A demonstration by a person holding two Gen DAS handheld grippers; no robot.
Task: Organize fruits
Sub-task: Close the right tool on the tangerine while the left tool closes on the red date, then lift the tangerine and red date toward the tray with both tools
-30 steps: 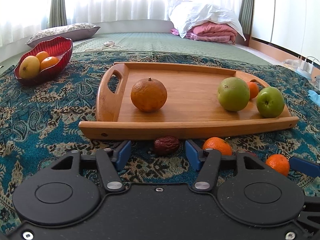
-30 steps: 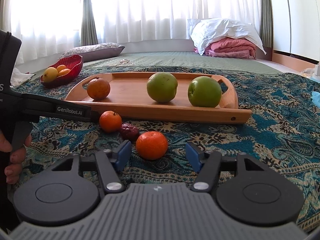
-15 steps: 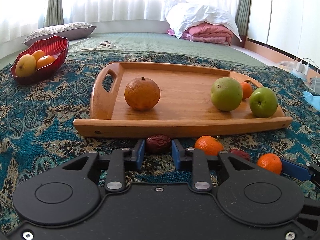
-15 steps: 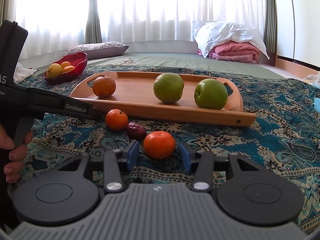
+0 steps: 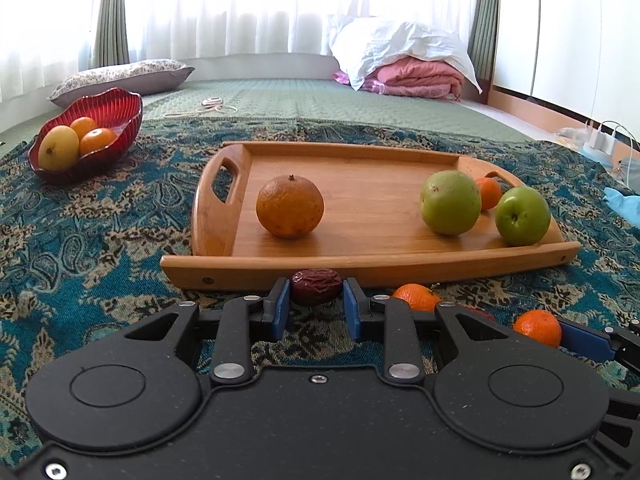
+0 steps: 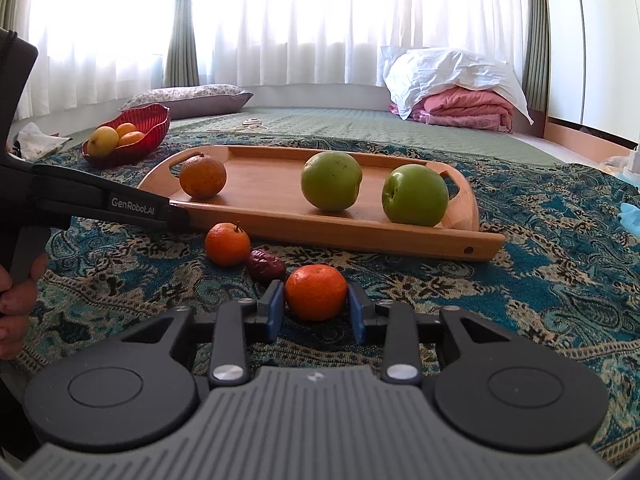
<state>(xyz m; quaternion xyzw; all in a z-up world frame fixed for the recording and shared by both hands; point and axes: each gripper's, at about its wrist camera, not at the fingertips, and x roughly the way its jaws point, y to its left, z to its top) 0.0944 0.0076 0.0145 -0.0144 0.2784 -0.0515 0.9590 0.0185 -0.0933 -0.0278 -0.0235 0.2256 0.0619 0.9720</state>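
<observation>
My left gripper is shut on a dark red date lying on the patterned cloth just before the wooden tray. My right gripper is shut on a small orange mandarin on the cloth. Another mandarin and a second date lie left of it. The tray holds a large orange, two green apples and a small mandarin.
A red bowl with a yellow fruit and mandarins stands at the far left on the cloth. The left gripper's arm and the hand holding it fill the right wrist view's left side. Bedding and a pillow lie beyond.
Both grippers have closed from wide open: the left onto the date, the right onto the mandarin. Both moved slightly forward towards their fruit.
</observation>
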